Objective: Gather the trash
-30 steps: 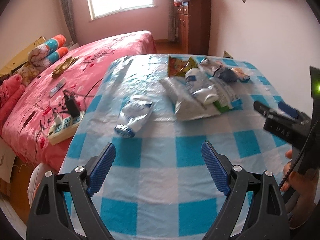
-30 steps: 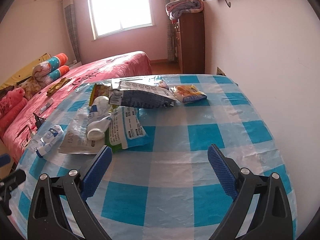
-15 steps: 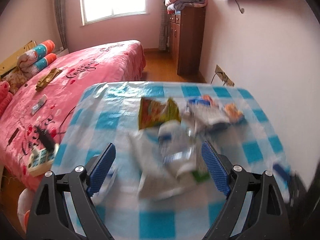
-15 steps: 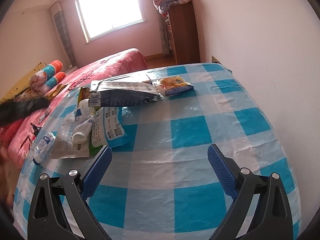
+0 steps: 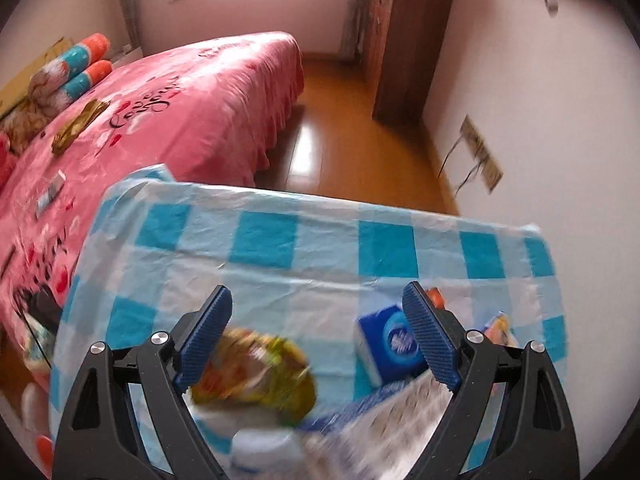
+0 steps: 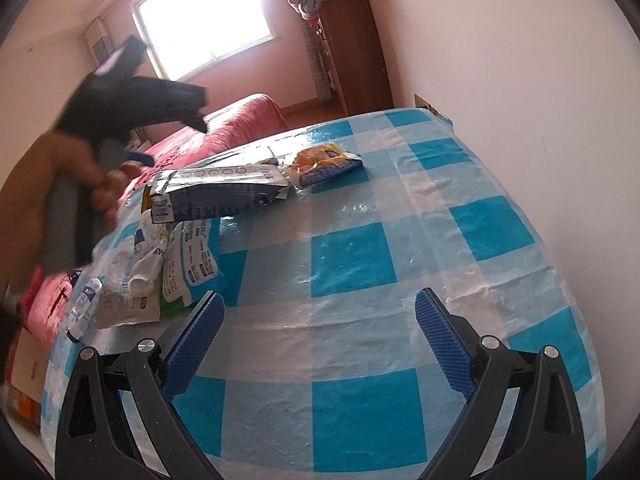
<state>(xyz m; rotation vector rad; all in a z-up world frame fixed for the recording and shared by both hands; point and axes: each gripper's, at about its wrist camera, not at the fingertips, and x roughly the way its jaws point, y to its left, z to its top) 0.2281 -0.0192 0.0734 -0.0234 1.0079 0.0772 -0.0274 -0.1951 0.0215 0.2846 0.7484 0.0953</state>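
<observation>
Trash lies on a blue-and-white checked table (image 6: pixel 360 256): a dark flattened carton (image 6: pixel 216 196), a yellow snack packet (image 6: pixel 326 162), white pouches and a tube (image 6: pixel 176 264), and a small bottle (image 6: pixel 82 304). My left gripper (image 5: pixel 316 344) is open and empty, above a blurred green-yellow wrapper (image 5: pixel 256 368) and a blue tissue pack (image 5: pixel 390 346). It also shows blurred in the right wrist view (image 6: pixel 120 96), held by a hand over the pile. My right gripper (image 6: pixel 318 340) is open and empty over the bare near part of the table.
A pink bed (image 5: pixel 160 108) stands beyond the table's left side. A wooden cabinet (image 5: pixel 404 48) stands against the far wall, with wood floor (image 5: pixel 352 136) between. A wall (image 6: pixel 540 80) runs close along the table's right edge.
My left gripper has moved forward across the table and now hovers over the far trash, its view blurred by motion. My right gripper stays open and has shifted slightly.
</observation>
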